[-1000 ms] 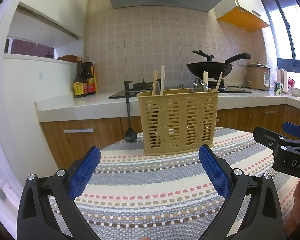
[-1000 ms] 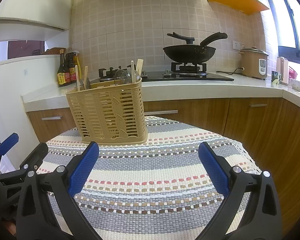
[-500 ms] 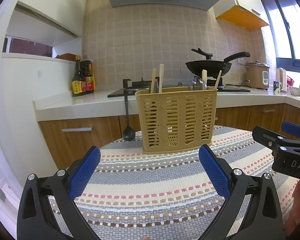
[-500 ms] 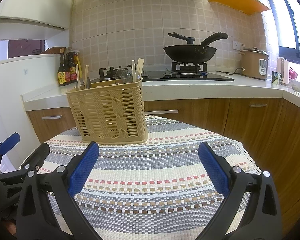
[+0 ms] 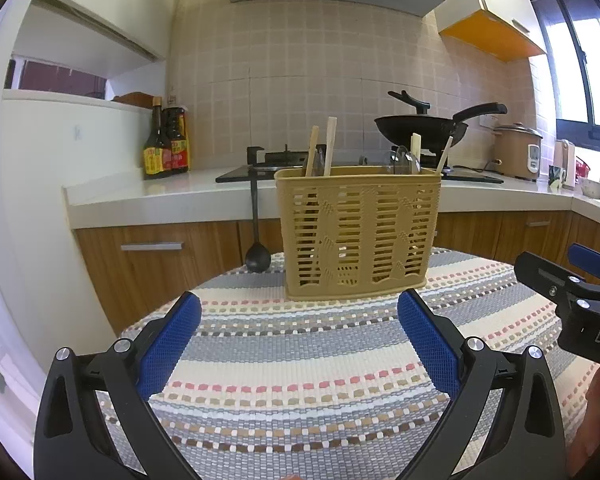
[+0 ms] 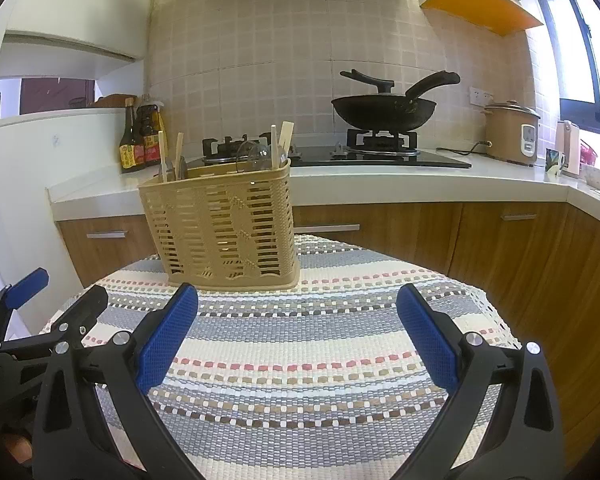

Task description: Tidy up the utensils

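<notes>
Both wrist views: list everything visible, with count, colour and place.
Basket: one, tan, on the table's far side.
Utensils: several wooden handles, exact count unclear, standing in basket.
Ladle: one, black, hanging off counter edge left of basket.
Tablecloth: one, striped grey and cream, covering table.
Wok: one, black, on stove.
Bottles: two, dark, counter left.
Rice cooker: one, beige, counter right.
Left gripper: black, blue pads, open, empty.
Right gripper: same, open, empty.
</notes>
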The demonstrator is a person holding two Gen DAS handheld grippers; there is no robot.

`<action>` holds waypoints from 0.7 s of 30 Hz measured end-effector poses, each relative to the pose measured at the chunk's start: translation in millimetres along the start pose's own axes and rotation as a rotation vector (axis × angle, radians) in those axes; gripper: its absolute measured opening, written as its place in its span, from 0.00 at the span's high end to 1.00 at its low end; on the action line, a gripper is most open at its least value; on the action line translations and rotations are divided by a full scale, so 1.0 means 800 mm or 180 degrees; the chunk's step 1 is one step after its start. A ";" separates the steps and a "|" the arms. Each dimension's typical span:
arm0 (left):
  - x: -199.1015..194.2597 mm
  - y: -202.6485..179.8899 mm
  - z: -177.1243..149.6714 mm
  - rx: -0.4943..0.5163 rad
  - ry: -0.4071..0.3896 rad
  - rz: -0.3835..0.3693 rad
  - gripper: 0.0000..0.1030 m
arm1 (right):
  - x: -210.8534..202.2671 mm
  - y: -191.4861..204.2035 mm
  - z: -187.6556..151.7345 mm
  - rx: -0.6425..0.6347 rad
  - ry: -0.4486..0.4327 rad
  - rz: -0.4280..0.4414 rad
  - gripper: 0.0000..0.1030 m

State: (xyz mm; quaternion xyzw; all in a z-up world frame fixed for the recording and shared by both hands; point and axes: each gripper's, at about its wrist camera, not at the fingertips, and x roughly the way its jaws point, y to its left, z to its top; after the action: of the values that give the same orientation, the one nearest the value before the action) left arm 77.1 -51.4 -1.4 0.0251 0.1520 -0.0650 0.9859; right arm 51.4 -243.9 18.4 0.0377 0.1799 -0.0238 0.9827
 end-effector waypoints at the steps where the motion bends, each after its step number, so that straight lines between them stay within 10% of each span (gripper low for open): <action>1: 0.000 0.000 0.000 -0.0001 0.0004 0.0001 0.07 | 0.000 -0.001 0.000 0.0015 0.0004 0.0003 0.08; 21: -0.006 -0.010 0.001 0.0149 -0.0048 0.0042 0.07 | 0.002 0.000 -0.002 -0.0007 0.0025 -0.0001 0.08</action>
State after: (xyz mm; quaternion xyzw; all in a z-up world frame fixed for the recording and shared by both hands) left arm 72.0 -58.8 0.4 0.0486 0.1429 -0.0623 0.9866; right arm 52.4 -243.6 16.8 0.0367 0.1838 -0.0236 0.9820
